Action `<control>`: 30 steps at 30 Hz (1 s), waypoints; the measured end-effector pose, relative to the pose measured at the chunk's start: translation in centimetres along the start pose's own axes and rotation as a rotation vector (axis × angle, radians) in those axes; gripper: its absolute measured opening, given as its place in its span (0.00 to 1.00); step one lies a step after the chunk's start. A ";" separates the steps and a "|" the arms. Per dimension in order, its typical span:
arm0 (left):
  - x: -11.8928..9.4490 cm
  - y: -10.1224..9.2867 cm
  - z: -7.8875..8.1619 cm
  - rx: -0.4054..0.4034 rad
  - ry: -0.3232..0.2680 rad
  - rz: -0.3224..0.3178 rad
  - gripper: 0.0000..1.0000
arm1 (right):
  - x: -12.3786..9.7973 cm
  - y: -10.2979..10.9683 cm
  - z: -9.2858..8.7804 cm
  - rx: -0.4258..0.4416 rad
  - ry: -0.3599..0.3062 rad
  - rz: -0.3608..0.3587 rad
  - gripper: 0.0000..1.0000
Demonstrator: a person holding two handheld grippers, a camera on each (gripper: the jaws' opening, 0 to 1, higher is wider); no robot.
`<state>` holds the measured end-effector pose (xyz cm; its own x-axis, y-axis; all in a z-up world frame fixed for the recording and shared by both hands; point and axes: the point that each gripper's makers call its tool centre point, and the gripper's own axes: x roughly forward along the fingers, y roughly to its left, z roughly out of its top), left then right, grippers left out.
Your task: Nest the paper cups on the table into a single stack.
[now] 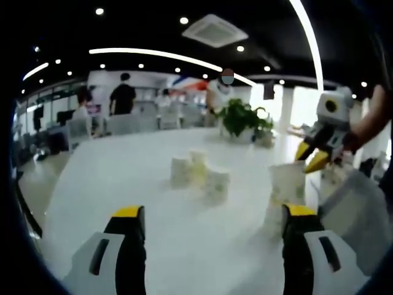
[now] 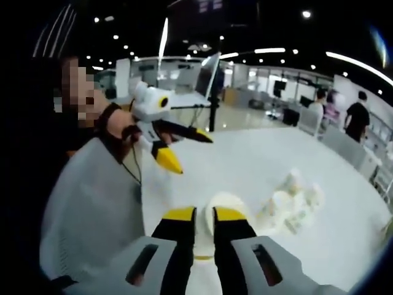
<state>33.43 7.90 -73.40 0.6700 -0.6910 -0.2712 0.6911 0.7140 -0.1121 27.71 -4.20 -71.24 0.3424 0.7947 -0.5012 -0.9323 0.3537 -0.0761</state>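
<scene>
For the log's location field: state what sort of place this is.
Probably an open-plan office or a showroom. Past the white table holding the paper cups there are rows of ceiling spotlights, desks with chairs and a potted plant; people stand in the background.

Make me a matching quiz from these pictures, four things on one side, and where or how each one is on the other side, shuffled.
1. left gripper
2. right gripper
3. cup cluster
4. potted plant

A. far edge of the table
B. jaws wide apart
C. middle of the table
D. jaws close together on a single cup

Pairs: 1-B, 2-D, 3-C, 4-A
</scene>
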 end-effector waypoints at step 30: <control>-0.1 -0.2 -0.5 -0.011 0.008 0.002 0.89 | 1.1 2.8 -2.0 -0.127 0.094 0.076 0.00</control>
<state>33.11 7.88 -73.87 0.6694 -0.6886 -0.2788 0.6864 0.7169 -0.1223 25.25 -3.34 -73.75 0.2634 0.7654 -0.5872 -0.9644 0.2241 -0.1405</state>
